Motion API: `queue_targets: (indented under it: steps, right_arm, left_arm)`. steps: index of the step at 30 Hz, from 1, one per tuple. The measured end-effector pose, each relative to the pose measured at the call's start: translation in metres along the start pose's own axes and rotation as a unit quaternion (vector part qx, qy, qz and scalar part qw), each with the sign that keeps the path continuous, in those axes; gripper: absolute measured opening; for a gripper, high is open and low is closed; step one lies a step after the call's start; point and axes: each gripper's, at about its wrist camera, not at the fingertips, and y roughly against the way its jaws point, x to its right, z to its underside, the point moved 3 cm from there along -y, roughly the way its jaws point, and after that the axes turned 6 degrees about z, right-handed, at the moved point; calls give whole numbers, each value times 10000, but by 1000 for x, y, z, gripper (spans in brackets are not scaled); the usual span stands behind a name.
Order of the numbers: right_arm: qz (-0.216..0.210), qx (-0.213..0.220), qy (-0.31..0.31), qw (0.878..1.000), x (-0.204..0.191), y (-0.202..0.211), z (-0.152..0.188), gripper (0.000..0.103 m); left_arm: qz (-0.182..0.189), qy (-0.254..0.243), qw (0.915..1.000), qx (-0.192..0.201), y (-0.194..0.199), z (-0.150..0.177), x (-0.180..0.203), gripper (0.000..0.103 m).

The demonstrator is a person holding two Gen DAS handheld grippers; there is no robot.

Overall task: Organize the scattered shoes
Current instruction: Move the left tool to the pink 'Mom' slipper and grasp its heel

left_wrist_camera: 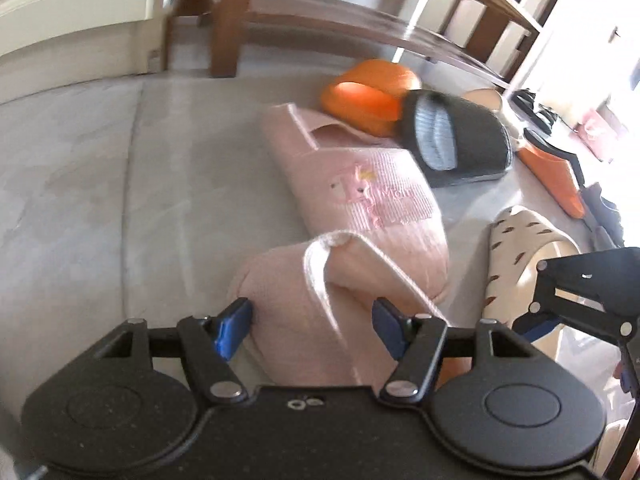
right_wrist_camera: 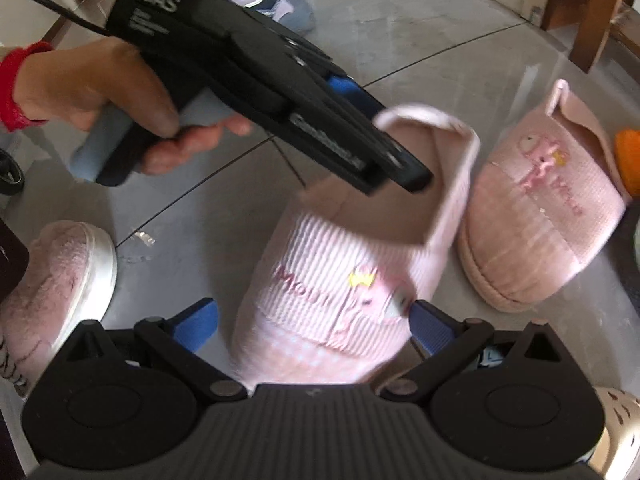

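Straddling a pink slipper (left_wrist_camera: pixel 320 300), left tongs (left_wrist_camera: pixel 312 328) wide open; right tongs (right_wrist_camera: pixel 316 328) likewise open around its toe; only right view shows fuzzy slipper (right_wrist_camera: pixel 60 280)

Bright daylight from the right, blown-out glare there, motion blur throughout, strong fisheye curvature at edges.

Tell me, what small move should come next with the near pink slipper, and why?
Probably close the left gripper and right gripper: each stands open around an end of the near pink slipper, which lies askew from its mate.
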Motion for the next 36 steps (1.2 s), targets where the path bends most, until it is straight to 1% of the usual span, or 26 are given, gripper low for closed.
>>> queue_targets:
  steps: [3,4,5,6,8,10,12,14,18,19,21,23,25,26,28,29,30,31,34,35,36]
  right_arm:
    - [136,77,4,9999,5,4,5,103]
    - [169,108,-21,9998,7,5,7,103]
    - [194,159,-94,9996,11,8,10,103]
    - [206,225,-202,9993,16,10,13,103]
    - [182,374,-471,9980,25,13,18,103]
    - [151,506,-694,9962,31,13,23,103]
    - [146,657,-942,9933,38,15,24,103]
    - [186,781,-1113,9905,44,17,23,103]
    - [454,995,-1186,9869,54,27,19,103]
    - [518,1007,-1189,9864,57,27,18,103]
    - [670,1008,-1220,9851,66,31,13,103]
    - [764,960,-1288,9840,79,34,10,103]
    - [774,890,-1358,9837,90,38,5,103]
    - [768,854,-1388,9836,96,41,1,103]
    - [811,884,-1341,9837,102,46,-5,103]
    - [826,926,-1325,9834,102,48,-5,103]
    - [825,984,-1329,9828,102,50,-5,103]
    - [802,1046,-1356,9819,101,52,-5,103]
    - [560,1172,-1615,9783,94,51,0,103]
    - [524,1171,-1639,9781,92,50,3,103]
    - [497,1168,-1646,9782,90,48,5,103]
  left_arm:
    - [-143,-227,9996,-2,11,-2,4,67]
    - [-265,-270,9993,19,18,-3,3,67]
    - [-389,-291,9988,99,27,-6,2,67]
    - [-422,-300,9984,231,35,-10,1,67]
    - [-399,-314,9974,521,51,-20,1,67]
    - [-296,-427,9961,718,55,-32,5,67]
    - [-314,-563,9946,813,49,-44,12,67]
    - [-448,-534,9940,841,39,-53,15,67]
    - [-609,63,9943,869,9,-80,10,67]
    - [-630,142,9942,859,3,-84,8,67]
    - [-704,191,9943,773,-10,-91,5,66]
    - [-849,166,9946,568,-29,-98,2,65]
    - [-947,154,9946,386,-46,-104,0,61]
    - [-902,228,9952,295,-54,-106,-2,56]
    - [-925,354,9950,131,-68,-109,-6,51]
    - [-924,405,9949,66,-75,-110,-7,34]
    - [-902,441,9950,9,-80,-111,-8,21]
    - [-890,493,9948,-55,-85,-111,-10,22]
    - [-838,509,9952,-32,-91,-115,-12,15]
    - [-799,577,9951,44,-91,-117,-15,9]
    - [-765,627,9950,126,-90,-117,-17,6]
